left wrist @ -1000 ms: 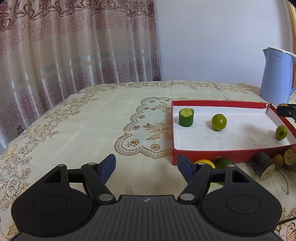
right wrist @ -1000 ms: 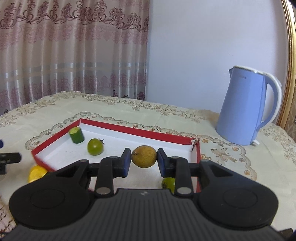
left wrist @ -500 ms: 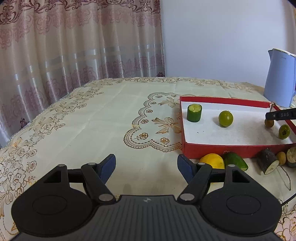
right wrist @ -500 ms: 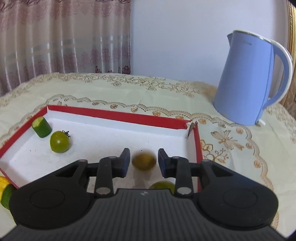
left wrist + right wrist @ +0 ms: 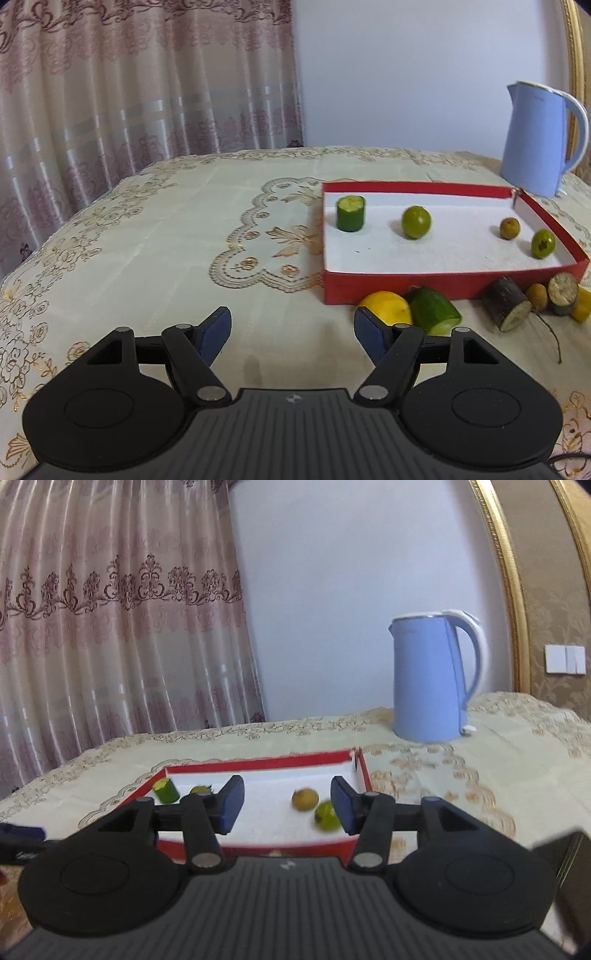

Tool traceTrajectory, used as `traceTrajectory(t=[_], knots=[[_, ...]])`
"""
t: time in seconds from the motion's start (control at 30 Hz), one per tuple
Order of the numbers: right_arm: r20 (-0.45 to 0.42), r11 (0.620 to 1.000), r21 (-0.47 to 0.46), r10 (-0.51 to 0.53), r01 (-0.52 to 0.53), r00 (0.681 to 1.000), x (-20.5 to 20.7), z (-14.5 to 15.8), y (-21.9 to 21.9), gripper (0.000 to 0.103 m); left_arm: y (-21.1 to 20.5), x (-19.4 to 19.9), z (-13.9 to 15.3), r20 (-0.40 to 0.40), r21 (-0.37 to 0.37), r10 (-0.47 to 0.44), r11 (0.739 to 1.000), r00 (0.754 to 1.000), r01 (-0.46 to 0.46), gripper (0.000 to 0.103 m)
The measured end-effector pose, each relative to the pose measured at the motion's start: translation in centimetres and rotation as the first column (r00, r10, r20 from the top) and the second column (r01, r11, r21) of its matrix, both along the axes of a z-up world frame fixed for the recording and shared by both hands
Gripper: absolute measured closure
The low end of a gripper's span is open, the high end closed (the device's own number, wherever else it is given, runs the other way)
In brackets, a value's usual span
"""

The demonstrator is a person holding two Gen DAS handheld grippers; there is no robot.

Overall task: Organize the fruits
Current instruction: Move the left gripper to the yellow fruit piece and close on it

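A red box (image 5: 413,187) with a white floor holds a cucumber piece (image 5: 350,213), a green round fruit (image 5: 416,222), a small brown fruit (image 5: 510,228) and a small green fruit (image 5: 543,243). My left gripper (image 5: 292,332) stands open over the cloth, empty, short of a yellow lemon (image 5: 386,311) and a green cut piece (image 5: 435,310) by the box's front wall. In the right wrist view my right gripper (image 5: 287,804) is opening, nothing pressed between its pads; the brown fruit (image 5: 304,799) lies on the box floor beyond them beside the small green fruit (image 5: 327,815).
A blue kettle (image 5: 537,138) stands behind the box's far right corner. Dark cut pieces (image 5: 508,308), a small brown fruit (image 5: 536,296) and a yellow piece (image 5: 583,304) lie along the box's front right. An embroidered cloth (image 5: 184,236) covers the table; curtains hang at the left.
My right gripper let go of the brown fruit, which now lies in the box, and pulled back from it while its jaws widened. The left gripper's view swung slightly left.
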State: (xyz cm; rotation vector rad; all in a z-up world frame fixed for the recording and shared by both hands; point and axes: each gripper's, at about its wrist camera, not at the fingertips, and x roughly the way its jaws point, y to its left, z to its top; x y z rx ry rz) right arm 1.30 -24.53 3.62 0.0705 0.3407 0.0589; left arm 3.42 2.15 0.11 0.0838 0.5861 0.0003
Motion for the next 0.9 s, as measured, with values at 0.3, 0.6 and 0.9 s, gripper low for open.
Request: traceTrajectory(t=[0.3,0.6,0.9], knots=[[-0.045,0.98,-0.14,0.136,-0.141,0.99,-1.1,-0.4,3.9,0.054,-0.1,0.3,0.4,-0.002,-0.021,-0.016,1.0,1.0,0.016,0.03],[-0.057,0.983,-0.18,-0.03,0.02,0.998,-2.5,-0.7,-0.1,0.042,-2.5,-0.3,-0.3,0.005,-0.085,-0.209,0.974,0.978,0.208,0.03],[-0.046,0.982,-0.186,0.023,-0.031,0.999,-2.4,-1.8,0.7,0.03,-2.9,0.0,-0.5,0.011,-0.094,-0.227,0.969,0.974,0.227,0.031]])
